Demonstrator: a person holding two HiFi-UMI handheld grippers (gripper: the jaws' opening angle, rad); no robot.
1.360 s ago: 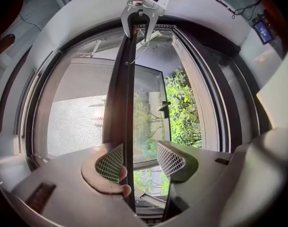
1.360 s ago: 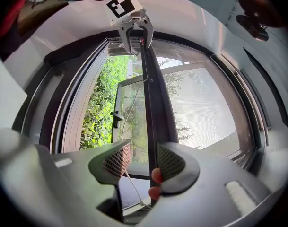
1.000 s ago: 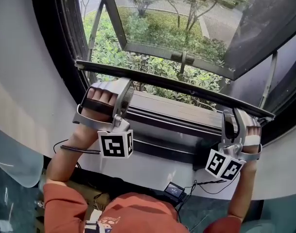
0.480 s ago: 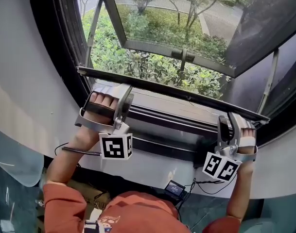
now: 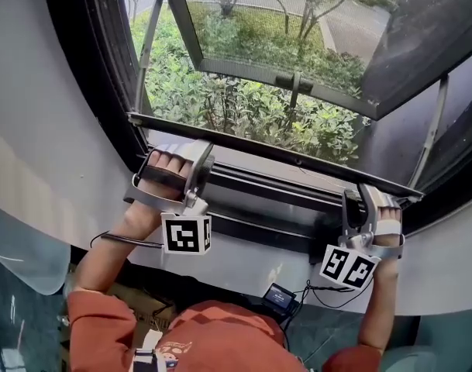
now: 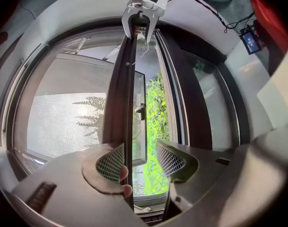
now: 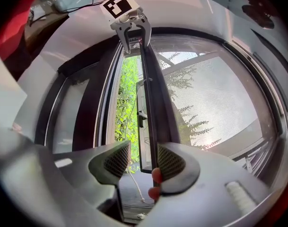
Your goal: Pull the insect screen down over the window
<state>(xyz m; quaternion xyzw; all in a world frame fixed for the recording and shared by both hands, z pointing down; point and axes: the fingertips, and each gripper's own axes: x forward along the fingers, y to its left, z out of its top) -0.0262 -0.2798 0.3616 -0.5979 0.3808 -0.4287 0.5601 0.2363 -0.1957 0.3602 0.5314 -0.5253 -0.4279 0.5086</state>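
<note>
The dark metal pull bar [image 5: 274, 155] of the grey mesh insect screen [image 6: 63, 112] sits low in the black window frame [image 5: 80, 76], near its bottom edge. It runs loose between the unclenched jaws of the left gripper [image 6: 140, 161] and right gripper [image 7: 138, 161]. With no clamp, it could slip and spring upward.

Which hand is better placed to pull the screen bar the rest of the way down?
Left, marginally: the left tongs straddle the bar further in from its end. The right tongs straddle it too, both open; pulling together looks best.

Two claws, left claw [image 5: 198, 161] and right claw [image 5: 361, 202]; one insect screen [image 5: 274, 156]; one open window sash [image 5: 243, 73]; one black device [image 5: 279, 295].
</note>
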